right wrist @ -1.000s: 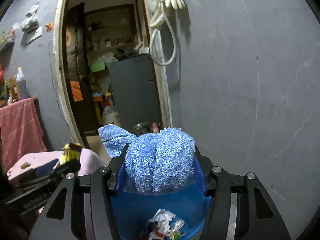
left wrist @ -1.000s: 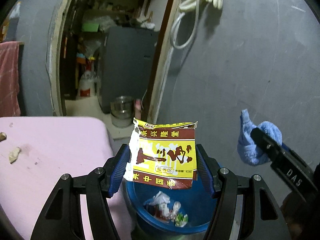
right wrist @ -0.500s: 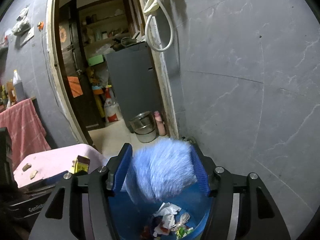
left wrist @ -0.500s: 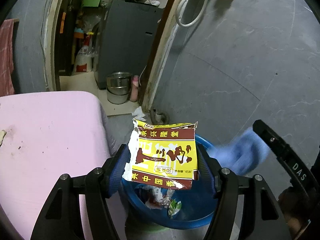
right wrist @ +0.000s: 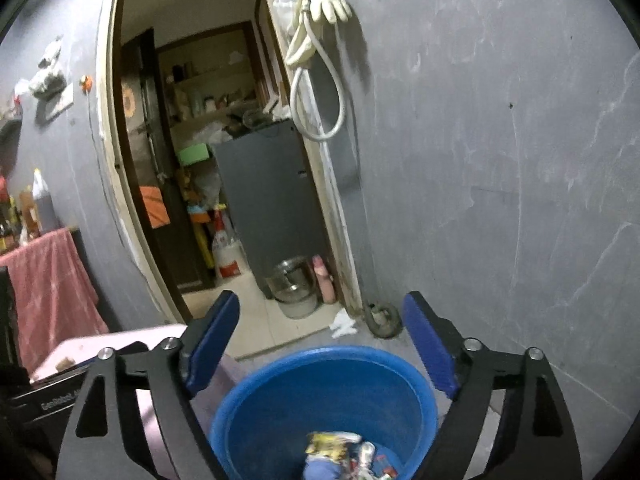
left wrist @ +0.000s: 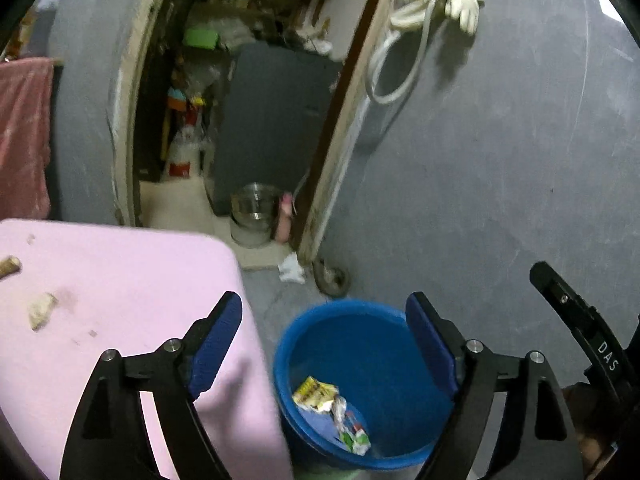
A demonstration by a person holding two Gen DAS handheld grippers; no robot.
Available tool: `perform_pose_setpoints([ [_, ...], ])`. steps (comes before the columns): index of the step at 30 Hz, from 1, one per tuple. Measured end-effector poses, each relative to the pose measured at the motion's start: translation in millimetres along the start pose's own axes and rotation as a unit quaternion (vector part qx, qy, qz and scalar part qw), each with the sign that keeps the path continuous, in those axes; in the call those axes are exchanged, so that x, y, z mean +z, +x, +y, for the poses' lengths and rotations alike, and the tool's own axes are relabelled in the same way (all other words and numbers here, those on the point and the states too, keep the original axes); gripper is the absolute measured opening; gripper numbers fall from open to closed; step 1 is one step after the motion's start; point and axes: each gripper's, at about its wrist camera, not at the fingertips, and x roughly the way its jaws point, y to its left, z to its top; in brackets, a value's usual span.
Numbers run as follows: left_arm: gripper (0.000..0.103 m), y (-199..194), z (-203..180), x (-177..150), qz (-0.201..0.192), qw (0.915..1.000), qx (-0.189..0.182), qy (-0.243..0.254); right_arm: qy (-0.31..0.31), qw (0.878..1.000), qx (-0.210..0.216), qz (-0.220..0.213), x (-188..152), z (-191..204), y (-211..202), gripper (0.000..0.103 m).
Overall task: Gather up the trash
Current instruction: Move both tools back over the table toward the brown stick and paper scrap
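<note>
A blue bucket [left wrist: 372, 332] stands on the floor beside the pink table [left wrist: 120, 300]. In it lie the yellow snack wrapper [left wrist: 314, 394], a blue cloth [right wrist: 320, 470] and other crumpled trash [left wrist: 352, 428]. My left gripper [left wrist: 324, 332] is open and empty above the bucket's near rim. My right gripper [right wrist: 320, 332] is open and empty above the bucket [right wrist: 320, 384] too; its body shows at the right edge of the left wrist view [left wrist: 580, 328]. Two scraps [left wrist: 40, 308] lie on the table's left part.
A grey wall [left wrist: 500, 160] rises behind the bucket. A doorway [right wrist: 224, 200] opens to a storeroom with a steel pot [left wrist: 254, 212] and a grey cabinet [right wrist: 272, 200]. White paper [left wrist: 291, 270] lies on the floor by the door frame. A pink towel [right wrist: 48, 288] hangs at left.
Both grippers have opened. The yellow wrapper and the blue cloth have dropped into the bucket. Both cameras have tilted up a little.
</note>
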Motion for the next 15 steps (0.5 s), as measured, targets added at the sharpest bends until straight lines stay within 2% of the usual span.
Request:
perform_pose_setpoints([
  [4,0.081,-25,10,11,-0.034,0.999,0.023,0.017,0.004,1.0,0.009,-0.023,8,14,-7,0.091],
  [6,0.082,-38,16,14,-0.049,0.9979,0.033,0.025,0.003,0.999,0.015,-0.031,10,24,-10,0.102],
  [8,0.089,-52,26,18,-0.063,0.9965,0.047,0.029,0.003,0.999,0.024,-0.044,11,35,-13,0.103],
  [9,0.098,-59,31,18,-0.07,0.9957,0.054,0.027,0.002,0.998,0.028,-0.047,12,40,-14,0.103],
  [11,0.099,-73,43,19,-0.088,0.9937,0.065,0.023,0.0,0.998,0.041,-0.052,12,52,-15,0.103],
  [15,0.099,-91,69,21,-0.099,0.9913,0.086,0.014,-0.007,0.996,0.065,-0.061,11,79,-17,0.103],
])
